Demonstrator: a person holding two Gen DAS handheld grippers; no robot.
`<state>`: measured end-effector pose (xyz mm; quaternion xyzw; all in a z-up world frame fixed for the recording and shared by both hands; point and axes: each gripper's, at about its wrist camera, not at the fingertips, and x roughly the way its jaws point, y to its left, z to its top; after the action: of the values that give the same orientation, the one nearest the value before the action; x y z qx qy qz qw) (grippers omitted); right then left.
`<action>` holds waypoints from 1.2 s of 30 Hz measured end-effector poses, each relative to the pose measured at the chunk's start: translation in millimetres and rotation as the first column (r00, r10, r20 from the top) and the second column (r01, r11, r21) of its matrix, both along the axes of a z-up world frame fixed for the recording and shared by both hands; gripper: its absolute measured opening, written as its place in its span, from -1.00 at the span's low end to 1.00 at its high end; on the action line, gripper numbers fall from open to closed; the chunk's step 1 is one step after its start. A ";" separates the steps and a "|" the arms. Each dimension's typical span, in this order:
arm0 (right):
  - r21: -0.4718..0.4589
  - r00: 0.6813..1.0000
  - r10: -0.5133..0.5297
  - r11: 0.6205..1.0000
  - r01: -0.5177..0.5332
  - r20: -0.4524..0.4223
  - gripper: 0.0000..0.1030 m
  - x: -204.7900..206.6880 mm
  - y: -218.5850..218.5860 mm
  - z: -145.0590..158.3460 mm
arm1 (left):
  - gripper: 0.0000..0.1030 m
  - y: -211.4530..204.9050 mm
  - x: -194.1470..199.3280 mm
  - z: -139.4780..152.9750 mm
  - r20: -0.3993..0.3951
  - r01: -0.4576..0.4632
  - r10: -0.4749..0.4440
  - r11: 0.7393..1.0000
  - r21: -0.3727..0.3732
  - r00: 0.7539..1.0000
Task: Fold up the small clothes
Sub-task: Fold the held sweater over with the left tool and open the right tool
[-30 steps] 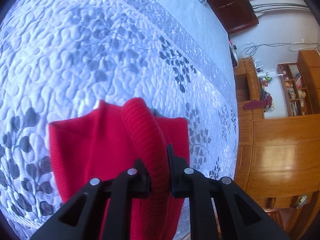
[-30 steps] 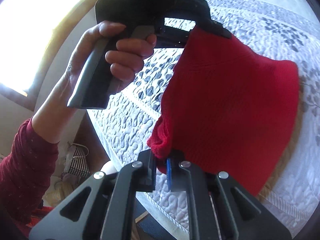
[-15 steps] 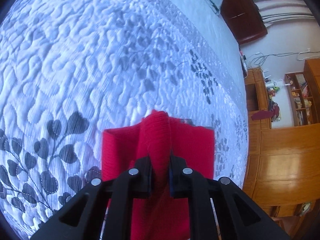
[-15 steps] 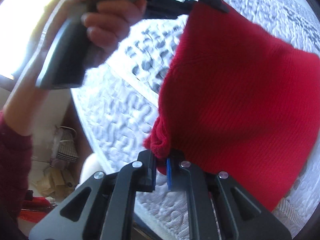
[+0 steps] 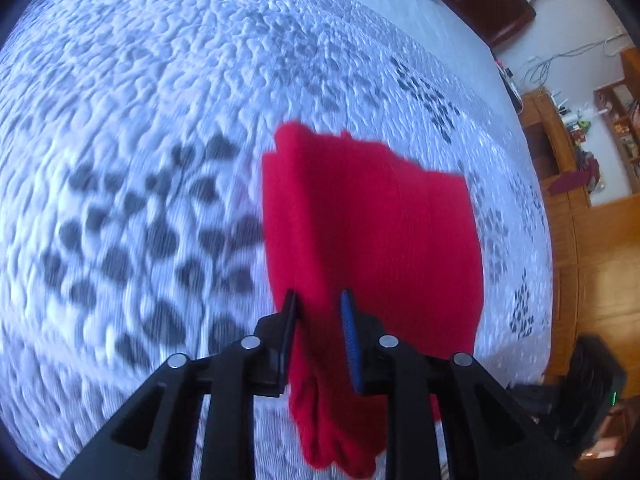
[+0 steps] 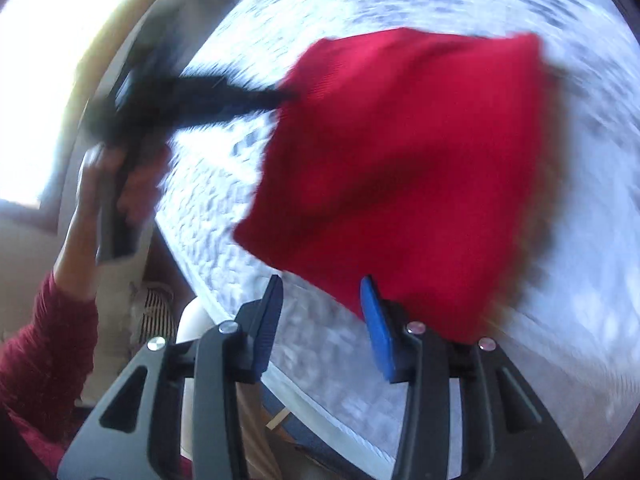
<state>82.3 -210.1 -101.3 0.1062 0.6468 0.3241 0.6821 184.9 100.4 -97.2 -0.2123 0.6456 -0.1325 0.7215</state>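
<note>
In the left wrist view, the left hand-held gripper (image 5: 319,306) has a fold of the red knit garment (image 5: 372,232) running between its fingers, which stand slightly parted around the cloth; whether they pinch it I cannot tell. The right hand-held gripper (image 6: 321,294) is spread wide with nothing between its fingers, the garment's lower edge just beyond its blue pad (image 6: 376,332). Past both, the garment spreads over the white quilted bed (image 5: 160,120) with grey leaf print, near its edge. Wooden cabinets (image 5: 592,248) stand further off.
</note>
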 end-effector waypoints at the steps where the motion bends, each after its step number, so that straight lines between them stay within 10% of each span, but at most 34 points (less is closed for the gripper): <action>1: 0.001 1.000 -0.024 1.000 0.024 -0.008 -0.19 0.4 -11.2 -1.6 | -0.58 -2.2 -8.9 3.3 -0.004 0.004 -0.004 1.000 0.002 1.000; 18: 0.035 0.971 -0.136 0.989 0.146 -0.197 -0.24 12.6 -36.7 -59.0 | -0.16 -49.1 -65.3 -8.3 -0.041 0.059 -0.056 0.995 0.081 0.998; 22: 0.047 0.976 -0.115 0.991 0.126 -0.183 -0.69 9.8 -31.8 -53.1 | -0.52 -52.2 -67.9 -19.0 -0.061 0.067 -0.061 0.992 0.110 0.996; 29: 0.027 0.996 -0.068 0.997 0.070 -0.054 -0.77 -5.5 -52.3 -1.5 | -0.68 -55.7 -71.5 -18.9 -0.085 0.072 -0.071 0.997 0.012 0.994; 36: -0.082 0.990 -0.069 0.995 0.059 -0.123 -0.75 -15.6 -44.7 -51.1 | -0.68 -65.1 -77.0 -34.5 -0.090 0.103 -0.101 0.995 0.015 0.991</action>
<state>66.7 -254.7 -152.5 0.1202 0.6971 0.2692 0.6536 107.8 35.3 -131.8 -0.1774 0.6886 -0.1533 0.6862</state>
